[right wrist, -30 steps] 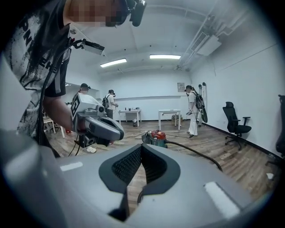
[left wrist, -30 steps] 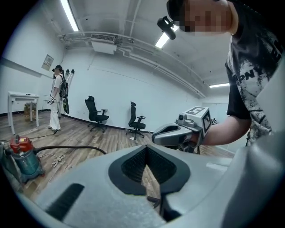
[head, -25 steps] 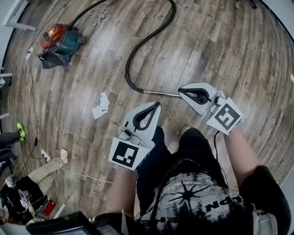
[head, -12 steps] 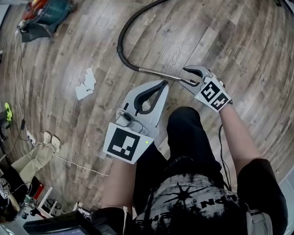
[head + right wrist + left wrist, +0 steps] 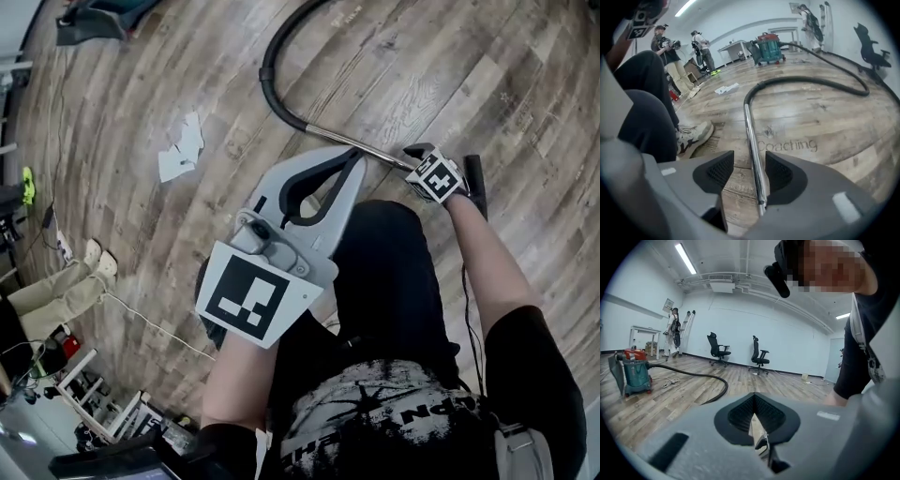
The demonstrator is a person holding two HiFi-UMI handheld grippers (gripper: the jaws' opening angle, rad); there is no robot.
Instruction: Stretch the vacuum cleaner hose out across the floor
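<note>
r gripper (image 5: pixel 745 171), jaws just opened wide, straddles the tube (image 5: pixel 323 135) unpinched at head view's right-centre, its axis running up-left into the hose (image 5: pixel 266 75); l gripper (image 5: pixel 753 420) shut, empty, farther off.

Wearer, seen from above. The black short-sleeved T-shirt (image 5: pixel 394 417) bore a pale grey print: a spiked starburst above block lettering, partly lost in folds. The trousers (image 5: pixel 389 272) were plain black. A thin black cable (image 5: pixel 467 309) ran beside the right forearm up to the sleeve. A pale grey strap (image 5: pixel 517 448) lay at the right shoulder. In the right gripper view one shoe (image 5: pixel 691 135) showed: a light trainer, mottled grey and laced.
</note>
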